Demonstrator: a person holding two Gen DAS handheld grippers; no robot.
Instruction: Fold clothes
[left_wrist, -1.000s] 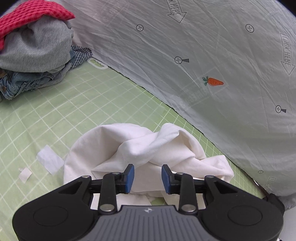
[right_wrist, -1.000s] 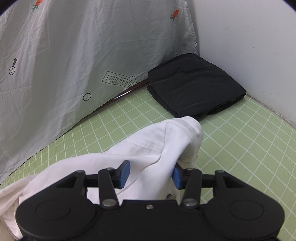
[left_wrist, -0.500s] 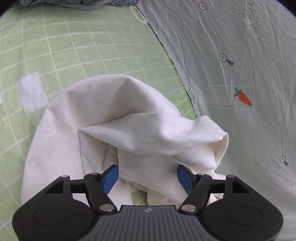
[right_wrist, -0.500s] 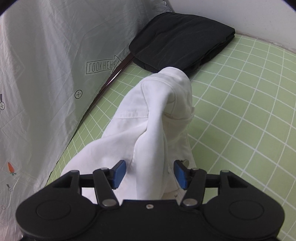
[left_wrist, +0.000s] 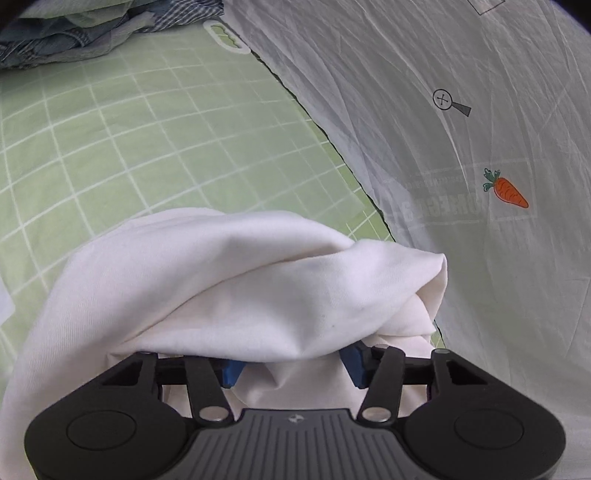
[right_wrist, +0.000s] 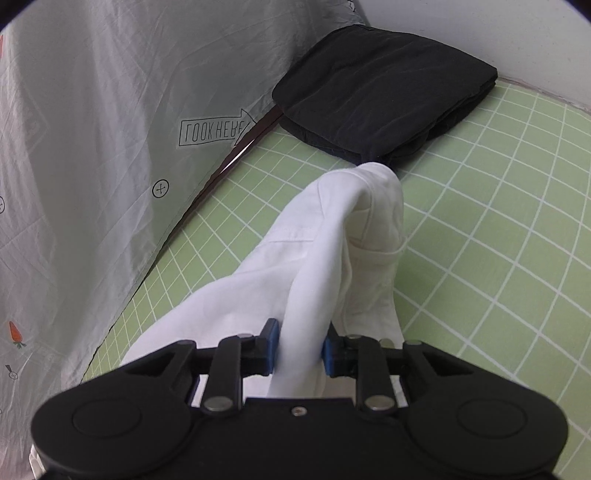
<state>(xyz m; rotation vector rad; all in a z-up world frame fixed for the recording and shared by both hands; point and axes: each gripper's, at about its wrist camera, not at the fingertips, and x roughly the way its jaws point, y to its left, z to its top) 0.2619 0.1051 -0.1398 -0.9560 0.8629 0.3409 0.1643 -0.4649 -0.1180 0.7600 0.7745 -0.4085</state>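
A pale grey printed sheet fills the right side of the left wrist view and the left side of the right wrist view, with a carrot print and a boxed arrow label on it. Under it lies the green grid mat, taking the upper left of the left view and the right half of the right view. The white garment lies crumpled on the mat, bulging across the lower middle of the left view and running as a raised ridge from the bottom centre up to mid-frame in the right view. A folded black garment sits at the upper right of the right view, its near edge just beside the white ridge's tip. A heap of blue and checked clothes shows at the upper left of the left view. The right gripper has just been closing and its blue pads clamp a fold of the white garment. The left gripper has also just been closing; its jaws stand apart with white cloth draped over and between them, pads not pressing it
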